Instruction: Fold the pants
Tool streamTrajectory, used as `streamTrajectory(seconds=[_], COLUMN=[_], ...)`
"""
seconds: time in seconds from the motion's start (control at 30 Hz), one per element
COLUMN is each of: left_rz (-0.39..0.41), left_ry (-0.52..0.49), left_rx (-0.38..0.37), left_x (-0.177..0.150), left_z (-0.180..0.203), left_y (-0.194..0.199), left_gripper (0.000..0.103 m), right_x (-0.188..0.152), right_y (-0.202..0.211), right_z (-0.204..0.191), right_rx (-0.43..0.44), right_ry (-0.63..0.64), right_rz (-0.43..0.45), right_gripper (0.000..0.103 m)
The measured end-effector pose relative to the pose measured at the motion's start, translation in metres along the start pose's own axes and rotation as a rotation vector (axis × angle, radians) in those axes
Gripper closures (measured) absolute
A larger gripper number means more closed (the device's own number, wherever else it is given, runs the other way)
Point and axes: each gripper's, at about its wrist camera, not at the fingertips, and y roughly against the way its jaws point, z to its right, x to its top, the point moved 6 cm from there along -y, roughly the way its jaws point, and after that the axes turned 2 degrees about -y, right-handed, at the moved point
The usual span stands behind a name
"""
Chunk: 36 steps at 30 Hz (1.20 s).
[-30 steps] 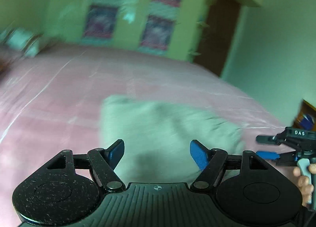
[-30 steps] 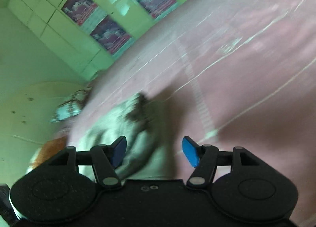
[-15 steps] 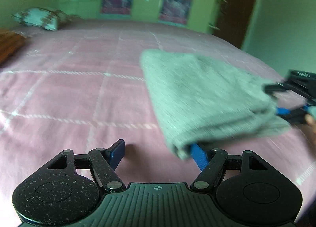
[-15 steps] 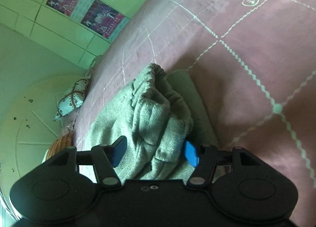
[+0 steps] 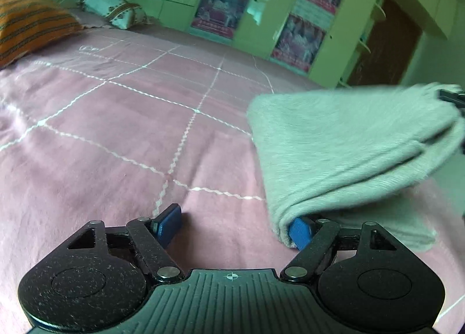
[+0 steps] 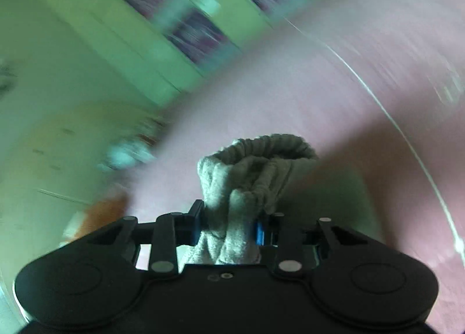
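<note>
The grey folded pants (image 5: 343, 142) hang lifted above the pink bed at the right of the left wrist view. My left gripper (image 5: 235, 225) is open; its right fingertip (image 5: 300, 232) sits under the pants' near corner, its left fingertip (image 5: 168, 222) is bare over the bedspread. My right gripper (image 6: 228, 229) is shut on a bunched edge of the pants (image 6: 250, 177), which stick up between the fingers. A part of the right gripper (image 5: 453, 97) shows at the far right edge of the left wrist view.
The pink bedspread (image 5: 116, 130) with white stitched lines fills the view. An orange striped pillow (image 5: 26, 26) and a patterned pillow (image 5: 110, 11) lie at the far left. Green cupboards with posters (image 5: 296, 14) and a brown door (image 5: 383, 49) stand behind the bed.
My right gripper closed on the bunched pants edge and lifted it, swinging fast. The pants rose off the bed and shifted right in the left wrist view. My left gripper stayed open.
</note>
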Motion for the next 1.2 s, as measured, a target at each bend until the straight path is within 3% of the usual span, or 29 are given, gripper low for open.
streamTrajectory(seconds=[0.07,0.13,0.2,0.23,0.27,0.4,0.53,0.67,0.73,0.8,0.87,0.93,1.0,1.07,1.1,1.13,1.2], left_rz=[0.0,-0.013,-0.02,-0.022,-0.025,-0.025,-0.043,-0.019,0.02,0.063,0.077,0.006,-0.219,-0.219,-0.212,-0.198,-0.155], left_ry=[-0.01,-0.029,-0.036,-0.044,-0.049,-0.054,-0.065,-0.042,-0.022,-0.023,-0.003,0.019,-0.003,0.002,0.007,0.017,0.074], left_rx=[0.001,0.01,0.009,0.009,0.011,0.015,0.013,0.017,0.015,-0.021,-0.069,-0.114,-0.068,-0.088,-0.094,-0.098,-0.124], left_x=[-0.001,-0.007,-0.008,-0.008,-0.008,-0.006,-0.005,0.001,0.009,0.025,0.04,0.044,0.025,0.024,0.027,0.03,0.035], left_z=[0.001,0.001,0.001,0.002,0.002,0.003,0.006,0.003,0.003,0.01,0.02,0.028,0.029,0.024,0.021,0.017,0.008], left_y=[0.002,0.001,0.0,0.001,0.001,0.002,0.008,0.038,0.05,0.05,0.039,0.011,-0.033,-0.035,-0.031,-0.026,-0.021], left_gripper=[0.025,0.026,0.026,0.026,0.026,0.026,0.026,0.026,0.026,0.026,0.026,0.022,0.014,0.013,0.013,0.013,0.007], right_x=[-0.004,-0.023,-0.059,-0.071,-0.071,-0.067,-0.057,-0.042,-0.03,-0.021,-0.021,-0.03,-0.05,-0.046,-0.04,-0.033,-0.023], right_y=[0.021,0.018,-0.013,-0.016,-0.01,-0.001,0.021,0.042,0.05,0.053,0.04,0.019,-0.013,-0.007,0.005,0.02,0.045], right_z=[0.002,0.042,0.114,0.134,0.138,0.136,0.129,0.091,0.082,0.063,0.05,0.055,0.08,0.085,0.081,0.076,0.078], right_rx=[-0.001,-0.074,-0.26,-0.247,-0.192,-0.172,-0.19,-0.3,-0.313,-0.248,-0.142,-0.116,-0.237,-0.227,-0.2,-0.185,-0.192], right_ry=[0.022,-0.027,-0.209,-0.304,-0.327,-0.315,-0.266,-0.043,-0.005,0.067,0.085,0.065,0.079,0.082,0.062,0.061,0.097], right_rz=[0.054,0.044,-0.149,-0.175,-0.131,-0.161,-0.134,-0.041,-0.002,0.047,0.031,-0.039,-0.187,-0.176,-0.152,-0.108,-0.029], right_gripper=[0.078,0.077,0.077,0.076,0.075,0.068,0.057,0.061,0.059,0.061,0.061,0.061,0.065,0.067,0.061,0.046,0.024])
